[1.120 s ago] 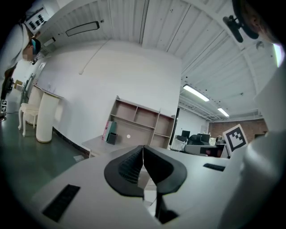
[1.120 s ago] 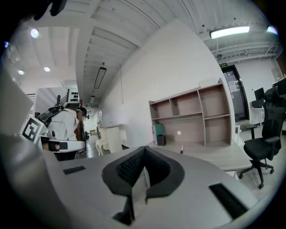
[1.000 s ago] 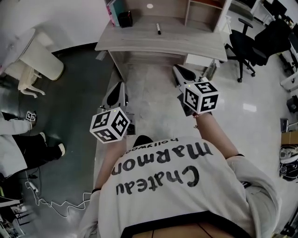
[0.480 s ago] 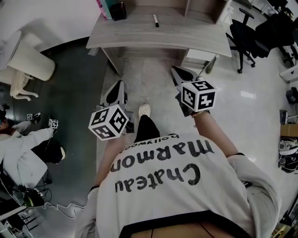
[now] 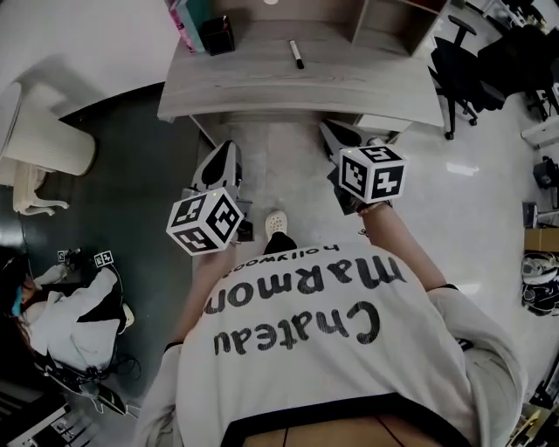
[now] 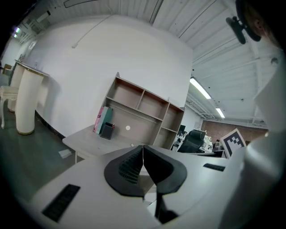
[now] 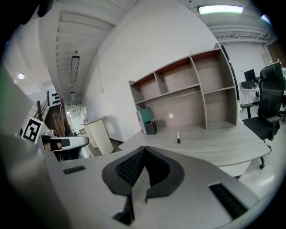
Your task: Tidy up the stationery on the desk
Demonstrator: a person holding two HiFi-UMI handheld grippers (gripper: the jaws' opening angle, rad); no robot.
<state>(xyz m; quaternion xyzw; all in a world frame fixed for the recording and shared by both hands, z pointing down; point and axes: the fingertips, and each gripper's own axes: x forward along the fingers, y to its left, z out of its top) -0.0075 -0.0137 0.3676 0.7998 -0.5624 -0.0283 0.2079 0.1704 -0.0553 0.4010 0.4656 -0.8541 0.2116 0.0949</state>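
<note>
A black marker [image 5: 297,54] lies on the grey wooden desk [image 5: 349,87], at the middle of its top. A black pen holder [image 5: 216,35] stands at the desk's back left beside pink and teal books [image 5: 185,19]. My left gripper [image 5: 229,148] and right gripper [image 5: 328,129] are held in front of the desk over the floor, both short of its front edge. Each is shut with nothing between its jaws. The right gripper view shows the marker [image 7: 178,137] and pen holder [image 7: 150,127] ahead of the right gripper [image 7: 144,150]. The left gripper view shows the left gripper [image 6: 143,147] aimed toward the pen holder [image 6: 107,130].
A wooden shelf unit [image 7: 187,89] rises at the desk's back. A black office chair [image 5: 458,70] stands right of the desk, and a white chair [image 5: 44,144] to the left. A person [image 5: 65,310] sits on the dark floor at far left. My shoe [image 5: 276,223] shows between the grippers.
I have stepped closer to the desk, and both grippers now sit nearer its front edge. The person on the floor at left has shifted.
</note>
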